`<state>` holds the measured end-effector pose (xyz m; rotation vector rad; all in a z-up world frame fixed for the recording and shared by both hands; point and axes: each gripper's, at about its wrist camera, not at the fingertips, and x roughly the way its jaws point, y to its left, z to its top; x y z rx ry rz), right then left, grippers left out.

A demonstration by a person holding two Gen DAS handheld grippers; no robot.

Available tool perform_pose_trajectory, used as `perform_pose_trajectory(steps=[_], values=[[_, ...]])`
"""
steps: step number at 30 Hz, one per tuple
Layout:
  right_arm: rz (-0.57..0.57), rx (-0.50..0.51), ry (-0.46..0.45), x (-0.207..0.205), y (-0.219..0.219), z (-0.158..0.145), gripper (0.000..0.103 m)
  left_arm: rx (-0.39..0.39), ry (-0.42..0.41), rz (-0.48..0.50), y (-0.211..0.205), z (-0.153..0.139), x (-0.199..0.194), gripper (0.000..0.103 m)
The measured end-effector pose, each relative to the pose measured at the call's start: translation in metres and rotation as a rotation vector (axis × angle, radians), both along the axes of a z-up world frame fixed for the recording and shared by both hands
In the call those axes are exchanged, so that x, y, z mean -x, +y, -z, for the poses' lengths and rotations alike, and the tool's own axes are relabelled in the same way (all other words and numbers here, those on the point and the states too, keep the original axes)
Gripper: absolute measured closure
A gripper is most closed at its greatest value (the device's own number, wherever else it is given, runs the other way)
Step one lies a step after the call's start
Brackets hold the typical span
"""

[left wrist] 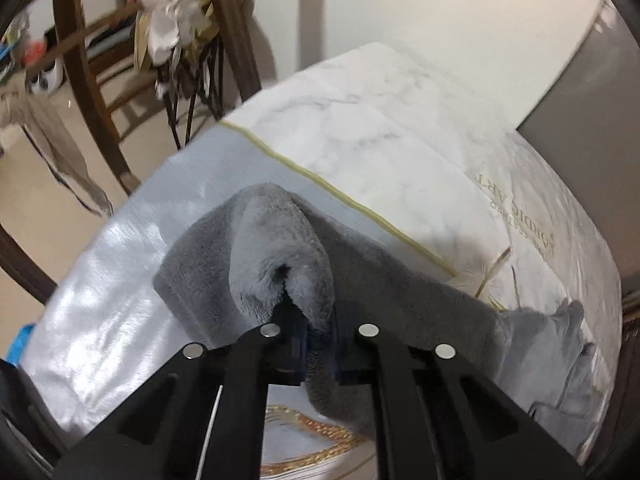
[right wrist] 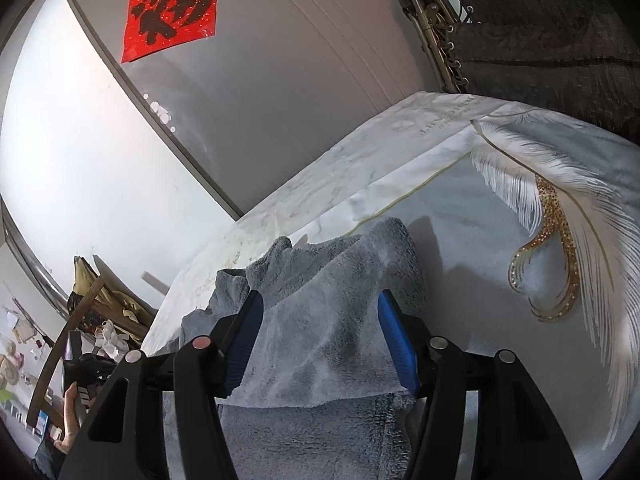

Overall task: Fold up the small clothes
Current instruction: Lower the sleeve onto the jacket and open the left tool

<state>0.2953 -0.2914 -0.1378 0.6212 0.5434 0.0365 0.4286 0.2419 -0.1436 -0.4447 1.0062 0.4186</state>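
Slippage is the main risk here: the left gripper [left wrist: 316, 344] pinches only a thin ridge of the grey fleece cloth [left wrist: 280, 248], which lies on the printed bedspread [left wrist: 120, 264]. The right gripper [right wrist: 320, 344] hangs spread above the cloth and holds nothing, so a pull could drag the whole cloth and undo the fold.
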Motion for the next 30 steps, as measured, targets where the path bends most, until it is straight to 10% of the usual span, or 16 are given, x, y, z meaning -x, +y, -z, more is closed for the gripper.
perform_pose_trajectory(steps=[18,30], values=[[0.016,-0.043,-0.047,0.010,-0.012,-0.012,0.043,-0.155,-0.152,0.331,-0.127,-0.088,0.028,0.097],[0.052,-0.099,-0.056,0.012,-0.029,-0.013,0.043,-0.180,-0.153,0.543,-0.236,-0.082,0.029,0.097]])
